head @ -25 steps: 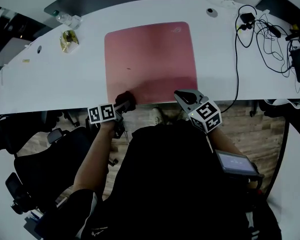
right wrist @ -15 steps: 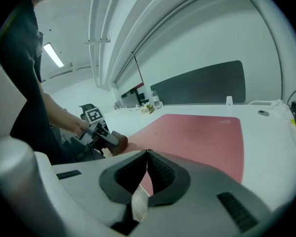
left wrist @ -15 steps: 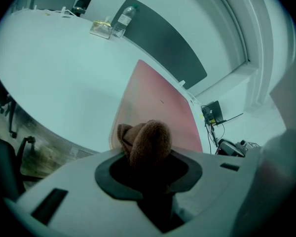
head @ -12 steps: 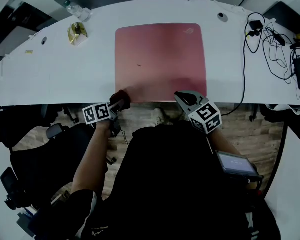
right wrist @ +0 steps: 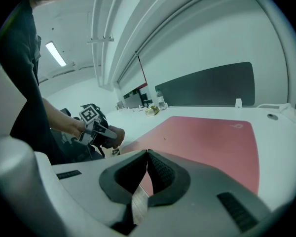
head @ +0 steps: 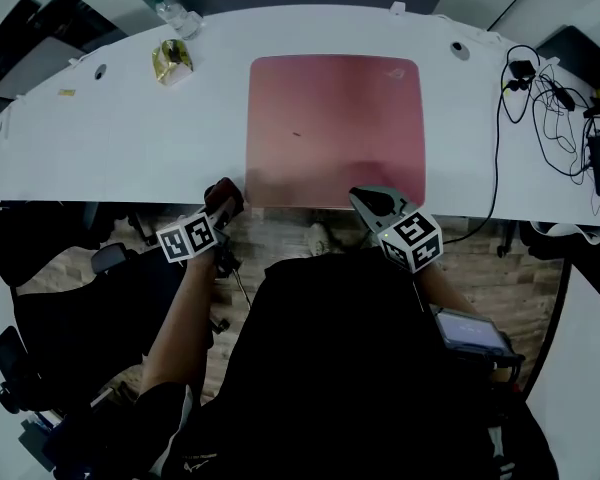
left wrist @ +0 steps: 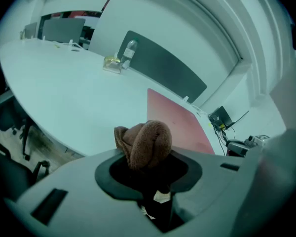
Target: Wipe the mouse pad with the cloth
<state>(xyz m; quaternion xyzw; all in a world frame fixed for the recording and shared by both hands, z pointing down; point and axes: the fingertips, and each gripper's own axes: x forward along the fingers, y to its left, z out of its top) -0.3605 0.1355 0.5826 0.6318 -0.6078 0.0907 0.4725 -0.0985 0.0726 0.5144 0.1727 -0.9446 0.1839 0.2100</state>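
Your left gripper [head: 223,198] pinches the brown cloth [left wrist: 146,141] as a bunched wad at the table [head: 130,143] edge, just off the red mouse pad [head: 335,118] (near-left corner). Right gripper [right wrist: 147,154]: jaws pressed together, holding nothing. Risk: dragging could tug the wad loose, or slide the unpinned pad.

The cloth [left wrist: 144,143] in the left tool [left wrist: 147,171] looks fuzzy, brown terry; beyond it the mouse pad [head: 335,128] is matt pink fabric on a smooth white bench [head: 130,153].
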